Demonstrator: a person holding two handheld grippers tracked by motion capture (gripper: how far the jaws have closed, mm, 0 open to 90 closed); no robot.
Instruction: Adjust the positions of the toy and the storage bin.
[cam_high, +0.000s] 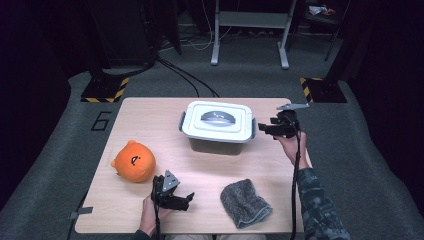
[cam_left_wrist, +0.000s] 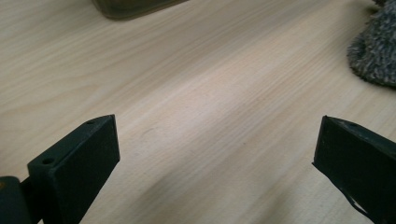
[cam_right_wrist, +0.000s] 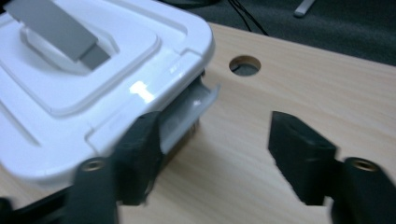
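Observation:
A white lidded box (cam_high: 217, 122) with a grey handle stands at the middle back of the wooden table (cam_high: 150, 115). My right gripper (cam_high: 262, 129) is at the box's right end, open. In the right gripper view its left jaw rests against the grey side latch (cam_right_wrist: 191, 109) under the lid (cam_right_wrist: 93, 79), and the right gripper (cam_right_wrist: 215, 149) holds nothing. My left gripper (cam_high: 188, 201) lies near the front edge, pointing right, open over bare wood (cam_left_wrist: 215, 158). An orange plush toy (cam_high: 133, 161) sits left of it. A grey cloth (cam_high: 245, 202) lies to its right, its edge also in the left gripper view (cam_left_wrist: 376, 51).
A round cable hole (cam_right_wrist: 245, 65) is in the tabletop beyond the box's corner. Grey carpet surrounds the table, with a white desk frame (cam_high: 250, 30), black stands and cables at the back. Bare wood lies between the box and the cloth.

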